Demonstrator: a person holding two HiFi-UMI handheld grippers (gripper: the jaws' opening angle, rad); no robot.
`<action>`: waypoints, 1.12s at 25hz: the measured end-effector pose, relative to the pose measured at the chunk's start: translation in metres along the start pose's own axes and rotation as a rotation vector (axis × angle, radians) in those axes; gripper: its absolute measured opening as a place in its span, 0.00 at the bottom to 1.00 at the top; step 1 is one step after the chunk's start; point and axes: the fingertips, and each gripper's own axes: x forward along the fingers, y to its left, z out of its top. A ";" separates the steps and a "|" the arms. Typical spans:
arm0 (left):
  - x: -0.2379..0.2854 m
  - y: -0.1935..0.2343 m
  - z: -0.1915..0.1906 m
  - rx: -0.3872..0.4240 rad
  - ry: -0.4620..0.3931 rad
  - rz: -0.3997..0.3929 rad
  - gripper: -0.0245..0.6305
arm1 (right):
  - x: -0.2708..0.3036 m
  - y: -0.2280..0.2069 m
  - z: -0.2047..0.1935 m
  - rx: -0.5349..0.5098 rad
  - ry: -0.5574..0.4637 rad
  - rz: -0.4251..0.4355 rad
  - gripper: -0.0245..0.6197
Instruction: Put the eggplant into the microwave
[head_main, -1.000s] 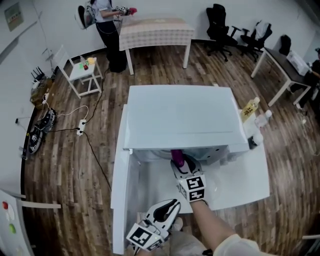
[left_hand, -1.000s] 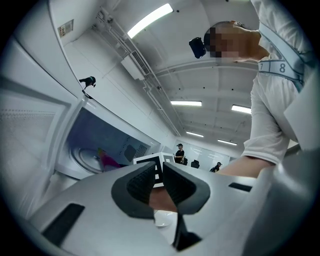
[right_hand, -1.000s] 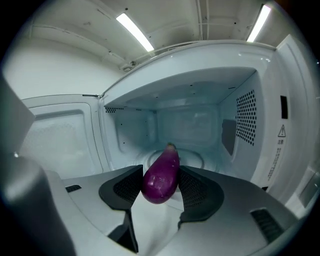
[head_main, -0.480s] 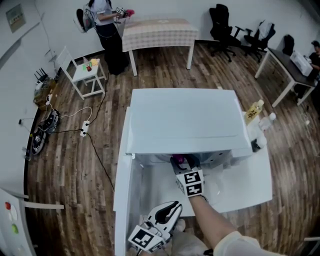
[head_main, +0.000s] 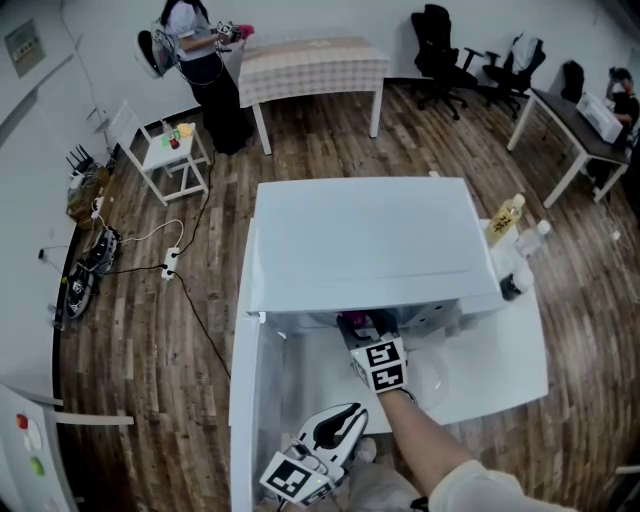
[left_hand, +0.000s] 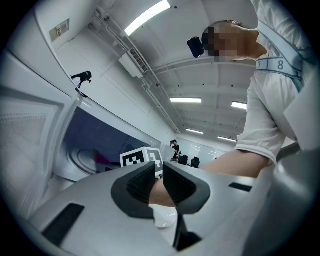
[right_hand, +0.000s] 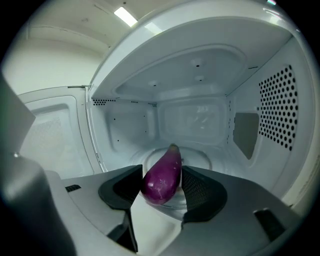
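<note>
Over the last second the right tongs (right_hand: 161, 176) have pushed a little deeper under the front lip of the microwave (head_main: 360, 240). In the head view their marker cube (head_main: 380, 365) now sits slightly higher in the frame and closer to that lip. Less of the eggplant (right_hand: 162, 177) shows there, just a purple end peeking out below the lip at centre. That suggests the carry is nearly done: the eggplant is already inside the cavity and only the set-down and release remain.

The right gripper view confirms it. The eggplant sits at lower centre of the frame, stalk end pointing away, above the near edge of the glass turntable (right_hand: 200, 160). Whether its underside touches the glass I cannot tell. The open door (right_hand: 50, 135) stands at the left of that frame.

The right tongs are spread wide, because the eggplant is thick, and both dark pads press against its sides, so the grip is on.

The left tongs (left_hand: 156, 175) rest at the bottom of the head view, well back from the opening. Their jaws are nearly together with only a narrow slit between them, and they hold and touch nothing.
</note>
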 end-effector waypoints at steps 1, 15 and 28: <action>0.002 0.000 0.002 0.001 -0.007 0.001 0.10 | -0.001 0.001 0.001 0.004 -0.006 0.006 0.42; 0.008 -0.010 0.005 0.018 0.010 -0.027 0.10 | -0.034 0.002 0.007 0.051 -0.076 0.043 0.46; 0.011 -0.029 0.016 0.041 -0.004 -0.059 0.10 | -0.082 0.007 0.010 0.071 -0.116 0.044 0.46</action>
